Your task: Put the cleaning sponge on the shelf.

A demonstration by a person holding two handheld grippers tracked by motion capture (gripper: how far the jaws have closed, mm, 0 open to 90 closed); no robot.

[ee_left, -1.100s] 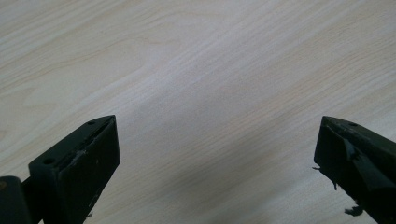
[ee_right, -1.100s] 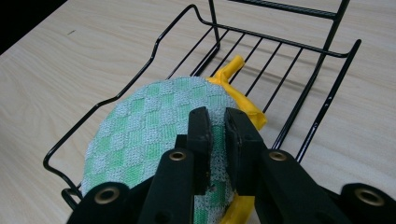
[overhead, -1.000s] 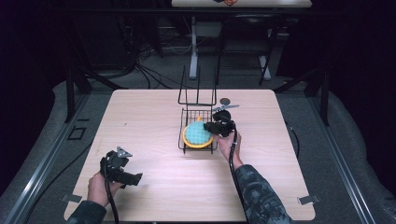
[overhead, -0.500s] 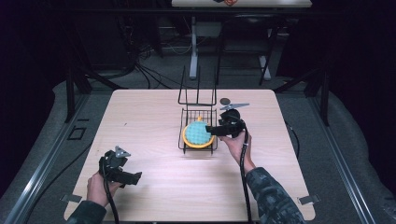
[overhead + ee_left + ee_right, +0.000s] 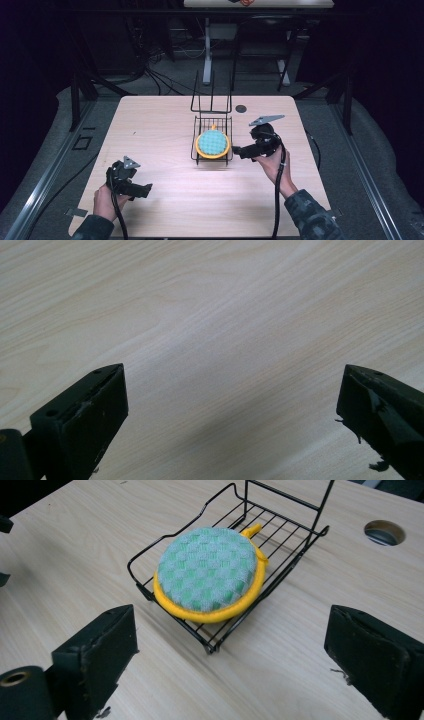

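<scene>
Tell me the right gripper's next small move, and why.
Probably back off a little more. The right gripper is open and empty beside the rack, and the sponge already lies flat in it, so nothing seems left to hold.

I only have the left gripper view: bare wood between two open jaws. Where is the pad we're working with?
Observer: The round pad lies flat in a black wire rack mid-table.
Operator: Is the right gripper holding it?
Observer: No. The right gripper sits just right of the rack, jaws open, nothing between them.
Operator: Anything else near the rack?
Observer: A round hole in the table lies beyond it.
</scene>
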